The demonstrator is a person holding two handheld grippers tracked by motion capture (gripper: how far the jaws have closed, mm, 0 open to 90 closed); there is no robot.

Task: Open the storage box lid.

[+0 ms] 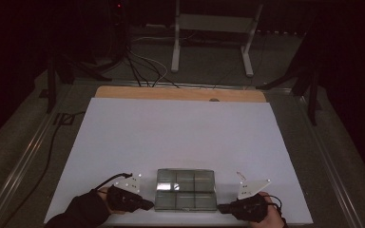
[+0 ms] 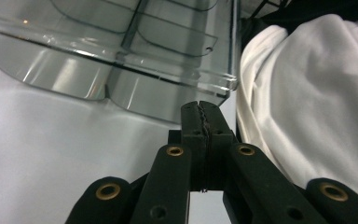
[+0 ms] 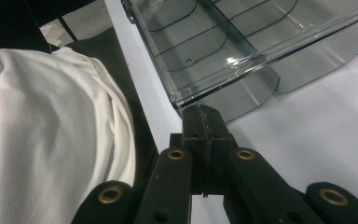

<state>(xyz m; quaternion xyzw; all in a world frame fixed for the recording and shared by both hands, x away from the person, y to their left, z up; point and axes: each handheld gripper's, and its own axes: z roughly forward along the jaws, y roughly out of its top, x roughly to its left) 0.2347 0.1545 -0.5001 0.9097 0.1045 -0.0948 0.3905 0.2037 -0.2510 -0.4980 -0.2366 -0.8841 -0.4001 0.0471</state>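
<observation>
Jaws of both grippers are pressed together with nothing between them: in the left gripper view the left gripper (image 2: pixel 199 106) shows its two black tips meeting along a thin seam, and in the right gripper view the right gripper (image 3: pixel 202 111) looks the same. Each pair of tips points at a lower corner of the clear plastic box (image 1: pixel 186 189), close beside it; whether they touch it cannot be told. From the high view the box lies flat on the white counter (image 1: pixel 180 133), low in the frame and near its middle, close to the near edge, with the left gripper (image 1: pixel 145 205) just to its lower left and the right gripper (image 1: pixel 222 208) just to its lower right. It is a shallow, smoke-tinted transparent organiser, rectangular with rounded corners, split by thin walls into six compartments in two rows of three; a bright glint sits on its upper left cell. Seen close in the left gripper view, the box (image 2: pixel 121 51) fills the upper left of the frame, with a stepped rim and curved inner dividers. In the right gripper view the box (image 3: pixel 242 42) takes the upper right, with a small round hole in one cell floor.
</observation>
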